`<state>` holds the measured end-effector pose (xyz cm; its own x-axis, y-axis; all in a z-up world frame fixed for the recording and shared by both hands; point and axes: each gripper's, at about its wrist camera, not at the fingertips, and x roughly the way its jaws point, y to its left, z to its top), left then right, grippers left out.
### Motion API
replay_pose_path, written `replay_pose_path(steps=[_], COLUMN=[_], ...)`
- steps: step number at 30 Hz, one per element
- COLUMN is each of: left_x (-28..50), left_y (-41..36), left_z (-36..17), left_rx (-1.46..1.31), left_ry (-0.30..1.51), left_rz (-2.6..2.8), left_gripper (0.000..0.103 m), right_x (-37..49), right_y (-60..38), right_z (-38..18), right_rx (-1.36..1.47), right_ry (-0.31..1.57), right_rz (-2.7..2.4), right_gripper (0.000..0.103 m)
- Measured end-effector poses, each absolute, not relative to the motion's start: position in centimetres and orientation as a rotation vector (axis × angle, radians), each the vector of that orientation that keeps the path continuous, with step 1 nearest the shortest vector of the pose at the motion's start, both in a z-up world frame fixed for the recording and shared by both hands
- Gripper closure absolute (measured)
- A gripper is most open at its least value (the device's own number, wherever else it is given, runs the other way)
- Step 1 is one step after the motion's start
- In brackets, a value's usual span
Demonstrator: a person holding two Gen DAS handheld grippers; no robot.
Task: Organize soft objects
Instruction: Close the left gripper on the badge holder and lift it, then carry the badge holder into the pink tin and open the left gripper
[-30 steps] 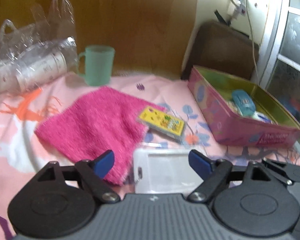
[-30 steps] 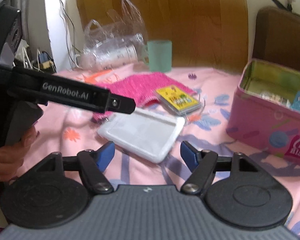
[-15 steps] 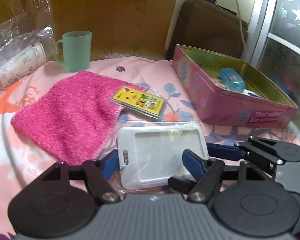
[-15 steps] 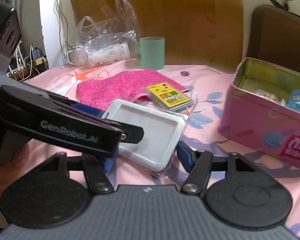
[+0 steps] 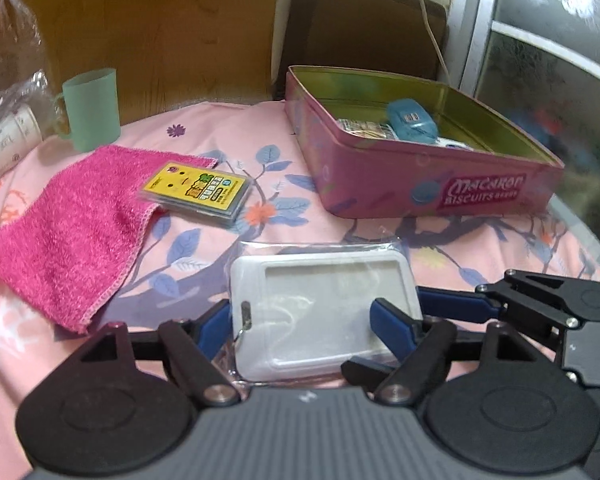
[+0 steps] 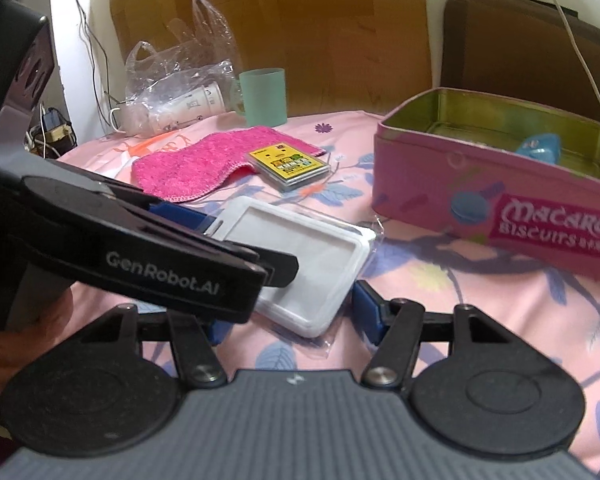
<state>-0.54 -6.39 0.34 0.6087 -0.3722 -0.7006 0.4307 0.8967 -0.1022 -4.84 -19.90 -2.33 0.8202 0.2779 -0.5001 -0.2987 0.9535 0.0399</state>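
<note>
Badge holder (image 5: 324, 312) nearest camera, on tablecloth (image 5: 228, 148). Card pack (image 5: 196, 194) behind it, overlapping towel (image 5: 72, 224) at left. Biscuit tin (image 5: 420, 172) right. Mug (image 5: 92, 108) behind towel.

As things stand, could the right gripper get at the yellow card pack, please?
Probably not directly: the left gripper and the white badge holder lie between the right gripper and the yellow card pack; it would have to go over them.

Both tools have closed in around the white card holder (image 5: 324, 312).
</note>
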Motion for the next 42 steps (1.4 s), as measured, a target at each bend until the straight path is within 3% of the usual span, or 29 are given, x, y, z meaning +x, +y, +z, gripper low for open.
replay_pose_path(steps=[25,31,32,34,37,42], left_x=[-0.7,-0.7,-0.6,-0.6,-0.6,-0.5], left_y=[-6.7,-6.6,-6.7,-6.7,-6.9,-8.2], left_z=[0.5,0.5,0.4,0.3,0.5,1.5], left_rx=[0.125,0.124,0.122,0.098,0.087,0.039], left_ry=[0.778,0.778,0.780,0.798,0.799,0.813], left_rz=[-0.413,-0.412,-0.418,-0.450,-0.443,-0.544], left_gripper=[0.014,0.014,0.019,0.020,0.021,0.021], right_x=[-4.5,-4.4,-4.4,-4.4,-5.0,-6.1], right_y=[-19.3,-19.1,-18.9,-18.5,-18.9,-21.6], right_z=[-2.7,-2.7,-2.7,-2.7,-2.4,-1.7], right_rx=[-0.070,-0.090,-0.095,-0.118,-0.130,-0.098], right_ry=[0.509,0.510,0.510,0.504,0.470,0.466], right_rz=[0.294,0.292,0.293,0.292,0.261,0.189], right_gripper=[0.023,0.023,0.022,0.026,0.042,0.050])
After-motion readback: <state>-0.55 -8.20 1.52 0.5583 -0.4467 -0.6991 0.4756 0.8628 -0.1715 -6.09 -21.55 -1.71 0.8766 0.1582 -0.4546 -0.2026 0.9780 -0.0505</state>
